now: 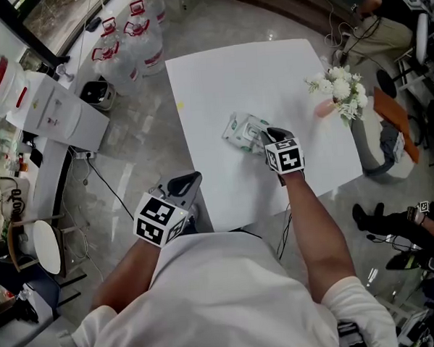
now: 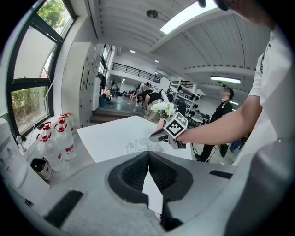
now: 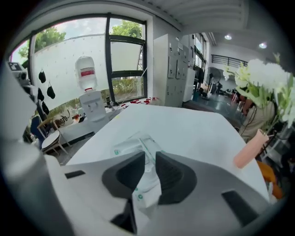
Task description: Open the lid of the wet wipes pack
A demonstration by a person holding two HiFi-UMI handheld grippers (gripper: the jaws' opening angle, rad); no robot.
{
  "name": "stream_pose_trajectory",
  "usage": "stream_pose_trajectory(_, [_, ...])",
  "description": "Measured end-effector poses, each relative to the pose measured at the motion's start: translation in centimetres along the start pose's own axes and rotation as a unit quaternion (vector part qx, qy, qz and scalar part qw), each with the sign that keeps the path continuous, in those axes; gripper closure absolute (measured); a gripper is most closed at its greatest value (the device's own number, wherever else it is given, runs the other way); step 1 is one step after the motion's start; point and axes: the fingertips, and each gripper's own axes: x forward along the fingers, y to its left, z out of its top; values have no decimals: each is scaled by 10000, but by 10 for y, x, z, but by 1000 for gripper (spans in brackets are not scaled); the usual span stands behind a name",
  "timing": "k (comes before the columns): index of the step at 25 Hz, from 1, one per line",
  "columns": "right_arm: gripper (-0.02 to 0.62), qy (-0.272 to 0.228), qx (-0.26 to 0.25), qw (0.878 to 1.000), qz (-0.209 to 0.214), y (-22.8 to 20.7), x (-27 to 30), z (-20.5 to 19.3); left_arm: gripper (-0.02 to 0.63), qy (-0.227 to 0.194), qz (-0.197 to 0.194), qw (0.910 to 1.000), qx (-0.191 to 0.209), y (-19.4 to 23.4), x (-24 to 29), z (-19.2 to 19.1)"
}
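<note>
Over the wet wipes pack, right gripper slants downward.

- Right gripper: grey body fills the lower foreground; two dark ribbed pads stand close together with a narrow gap between them.
- Wet wipes pack: white with green print. It lies on the table just beyond the jaw tips, and part of it runs back into the gap, filling it from pad to pad.
- Table: white top, stretching away from the gripper.
- Vase: pink, at the table's right edge, well apart from the pack.
- Flowers: white, with green stems, standing in the vase.
- Water dispenser: white, off the table at left, with an upturned bottle on top.
- Window: dark-framed, trees outside.
- Chair: far left, beside the dispenser.
</note>
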Motion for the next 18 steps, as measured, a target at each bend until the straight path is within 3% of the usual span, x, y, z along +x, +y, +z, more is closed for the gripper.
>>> stream_pose_trajectory(7, [541,-54,-596,9966,-560,-25,-2,8,601,56,32,10000,-49,1,0,-5])
stream_pose_trajectory(18, [549,301,-1721,9828,-595,-40,25,24,601,118,64,9998,-129,1,8,-8])
